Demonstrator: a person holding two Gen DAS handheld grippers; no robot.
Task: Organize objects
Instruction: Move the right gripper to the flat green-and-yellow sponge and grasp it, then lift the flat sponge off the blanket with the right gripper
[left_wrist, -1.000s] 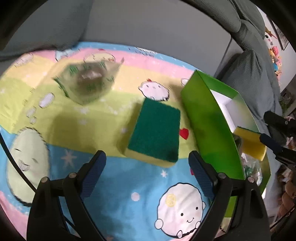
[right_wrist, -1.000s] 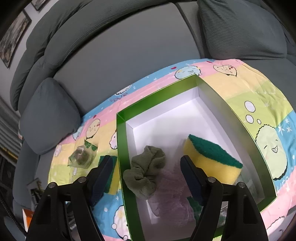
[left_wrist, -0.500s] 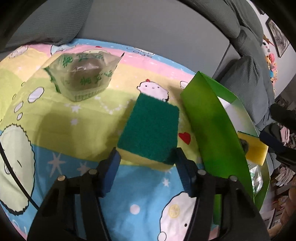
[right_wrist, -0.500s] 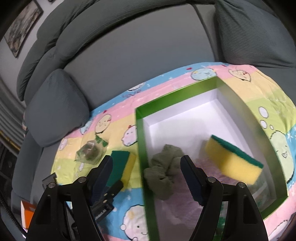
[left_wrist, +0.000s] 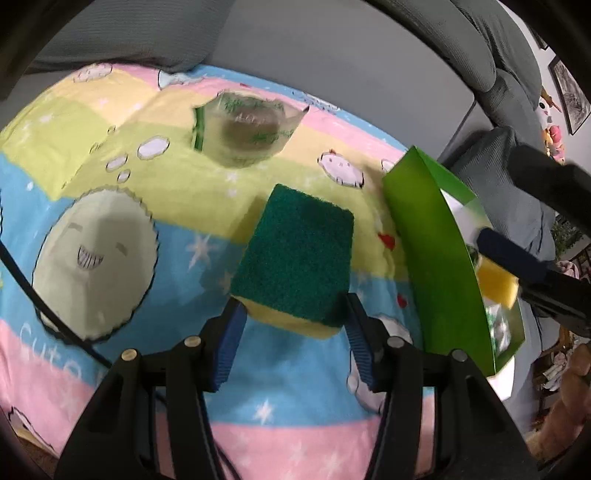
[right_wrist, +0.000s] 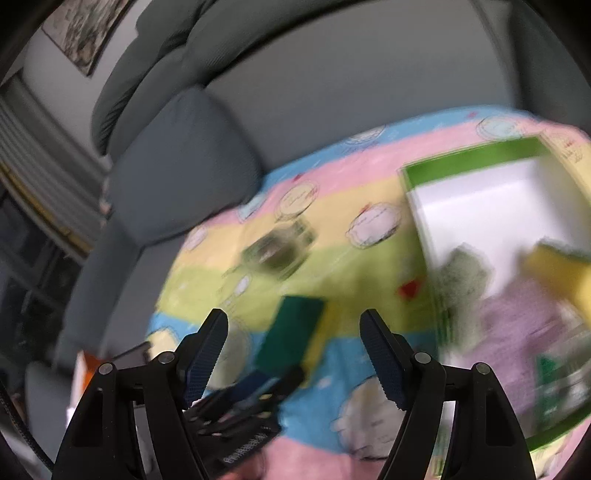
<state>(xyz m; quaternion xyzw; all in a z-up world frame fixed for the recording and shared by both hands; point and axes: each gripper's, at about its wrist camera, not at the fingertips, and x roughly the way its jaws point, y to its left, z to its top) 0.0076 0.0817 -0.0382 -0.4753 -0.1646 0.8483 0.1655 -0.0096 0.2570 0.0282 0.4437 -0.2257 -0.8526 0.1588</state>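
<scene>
A: Left tongs (left_wrist: 291, 317)?
B: Pinching the sponge (left_wrist: 295, 258) by its near end, above the blanket (left_wrist: 110, 184); box (left_wrist: 436, 258) at 3 o'clock.
A: Right tongs (right_wrist: 293, 332)?
B: Spread, holding nothing.

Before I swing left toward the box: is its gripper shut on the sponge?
Shut on it. The left gripper's pads press both sides of the sponge's near end; the box sits beside it.

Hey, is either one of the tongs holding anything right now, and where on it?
The left tongs pinch the sponge by its near end, one finger on each side. The right tongs are open and hold nothing.
</scene>
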